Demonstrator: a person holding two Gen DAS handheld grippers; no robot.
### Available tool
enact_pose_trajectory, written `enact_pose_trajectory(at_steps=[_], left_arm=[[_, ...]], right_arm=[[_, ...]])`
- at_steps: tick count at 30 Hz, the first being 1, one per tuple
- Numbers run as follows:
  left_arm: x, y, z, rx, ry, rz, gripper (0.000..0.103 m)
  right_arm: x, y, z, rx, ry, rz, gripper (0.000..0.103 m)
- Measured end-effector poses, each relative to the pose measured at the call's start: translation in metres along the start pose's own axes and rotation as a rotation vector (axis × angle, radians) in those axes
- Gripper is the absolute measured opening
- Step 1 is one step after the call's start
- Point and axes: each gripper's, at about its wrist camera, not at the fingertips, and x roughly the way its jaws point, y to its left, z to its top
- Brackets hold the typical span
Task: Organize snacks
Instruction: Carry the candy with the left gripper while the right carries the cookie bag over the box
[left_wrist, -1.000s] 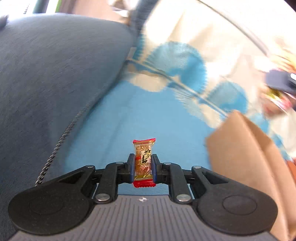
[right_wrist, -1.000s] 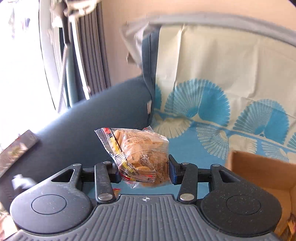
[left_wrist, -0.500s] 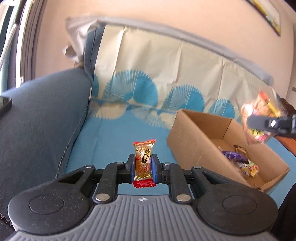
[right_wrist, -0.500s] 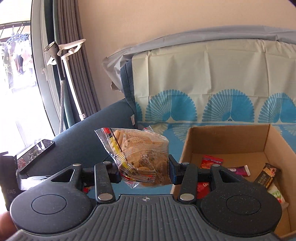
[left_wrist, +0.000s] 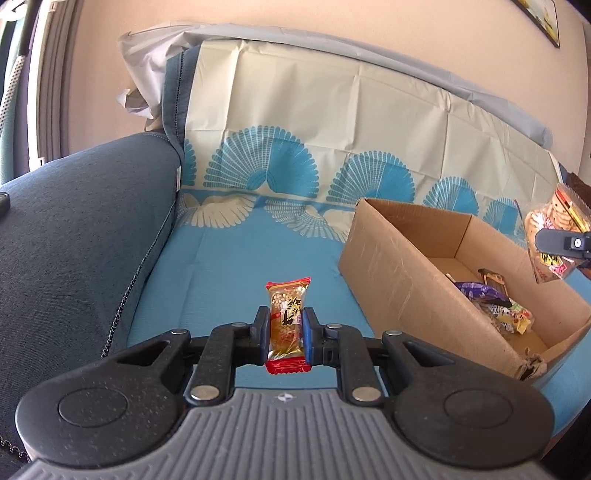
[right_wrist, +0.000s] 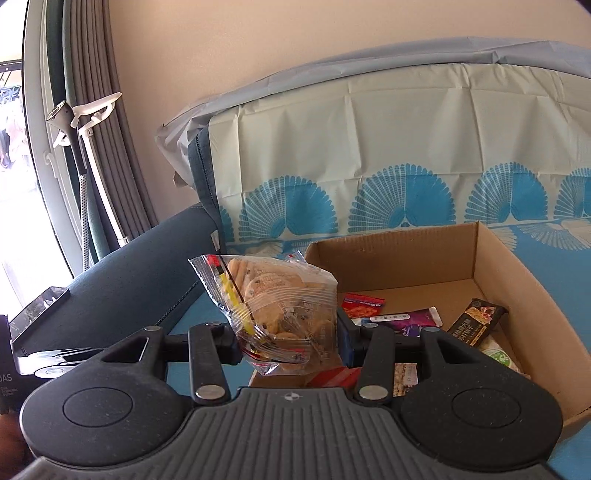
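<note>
Crinkly clear cookie bag (right_wrist: 284, 314); corrugated cardboard box (right_wrist: 495, 266)

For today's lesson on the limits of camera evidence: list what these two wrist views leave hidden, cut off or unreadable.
- Right wrist view: the near part of the box floor, hidden by the cookie bag and right gripper.
- Left wrist view: the cookie bag is cut off by the right edge.
- Left wrist view: the print on the snack bar is too small to read.
- Right wrist view: the phone screen, washed out by glare.
</note>
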Motion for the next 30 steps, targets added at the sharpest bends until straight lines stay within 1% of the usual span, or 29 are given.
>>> enact_pose_trajectory(at_steps=[8,11,16,19,23,26,30], left_arm=[[0.002,0.000,-0.001,0.013,0.009,0.007,0.019],[0.002,0.001,-0.001,0.020,0.006,0.009,0.019],[-0.004,0.016,0.004,-0.044,-0.013,0.022,0.019],[-0.006,0.023,0.007,-0.083,0.000,0.030,0.019],[-0.011,0.020,0.010,-0.077,0.011,0.042,0.019],[-0.017,0.015,0.012,-0.070,0.011,0.037,0.019],[-0.022,0.010,0.017,-0.065,0.014,0.049,0.019]], right_arm=[[-0.002,-0.007,0.004,0.033,-0.023,-0.015,0.048],[-0.003,-0.006,0.005,0.021,-0.044,-0.043,0.048],[-0.007,-0.009,0.008,0.022,-0.076,-0.074,0.048],[-0.007,-0.015,0.009,0.046,-0.075,-0.085,0.048],[-0.005,-0.021,0.010,0.073,-0.077,-0.091,0.048],[-0.006,-0.019,0.011,0.048,-0.093,-0.108,0.048],[-0.008,-0.013,0.013,0.009,-0.122,-0.124,0.048]])
